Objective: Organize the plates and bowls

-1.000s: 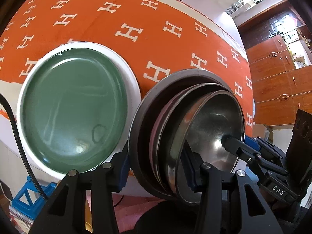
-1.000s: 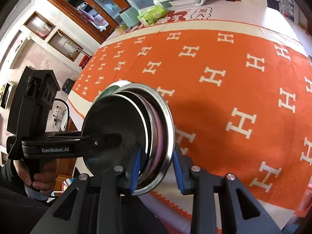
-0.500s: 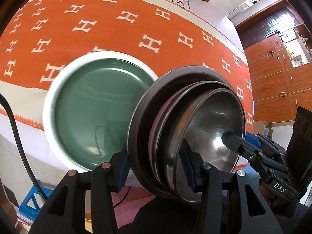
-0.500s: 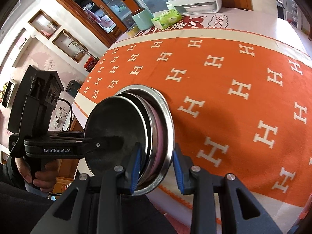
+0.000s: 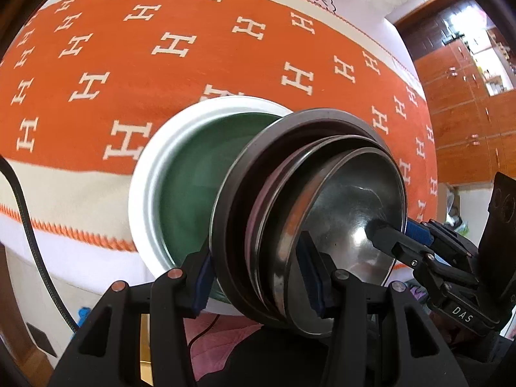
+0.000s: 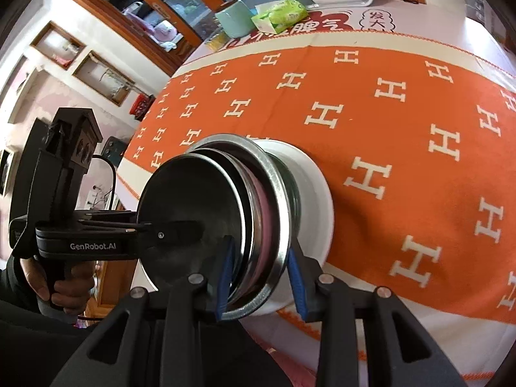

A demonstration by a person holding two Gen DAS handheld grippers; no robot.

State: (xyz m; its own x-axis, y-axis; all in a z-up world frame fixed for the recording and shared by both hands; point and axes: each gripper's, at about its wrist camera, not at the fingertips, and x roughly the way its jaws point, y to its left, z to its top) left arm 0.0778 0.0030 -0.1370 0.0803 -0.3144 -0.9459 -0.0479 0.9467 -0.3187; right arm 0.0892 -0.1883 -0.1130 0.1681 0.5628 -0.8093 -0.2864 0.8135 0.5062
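Orange cloth: your surface is covered by an orange cloth with white H marks and a pale border near you.
Green plate: a big plate with white rim and green inside lies flat on the cloth close to the near edge. In the right wrist view only its white rim shows past the stack.
Stack of metal dishes: you hold a nested stack on its edge, above the green plate and partly in front of it. I cannot tell if the stack touches the plate.
Outer metal plate: the widest piece, a flat steel plate with broad rim, is on the side facing the green plate.
Pink layer: a pink edge shows between the metal pieces; what it is I cannot tell.
Inner steel bowl: the shiny bowl sits at the other side of the stack; its dark underside faces the right wrist camera.
Left tongs: your left tongs pinch the lower rim of the stack, one blue pad on the outside and one inside the bowl.
Right tongs: your right tongs pinch the stack's rim from the other side, a blue pad on each face. One finger reaches into the bowl in the left view.
Left hand: your hand grips the handle of the left tool.
Far items: a pale green cup and a green tissue pack stand at the far end of the surface.
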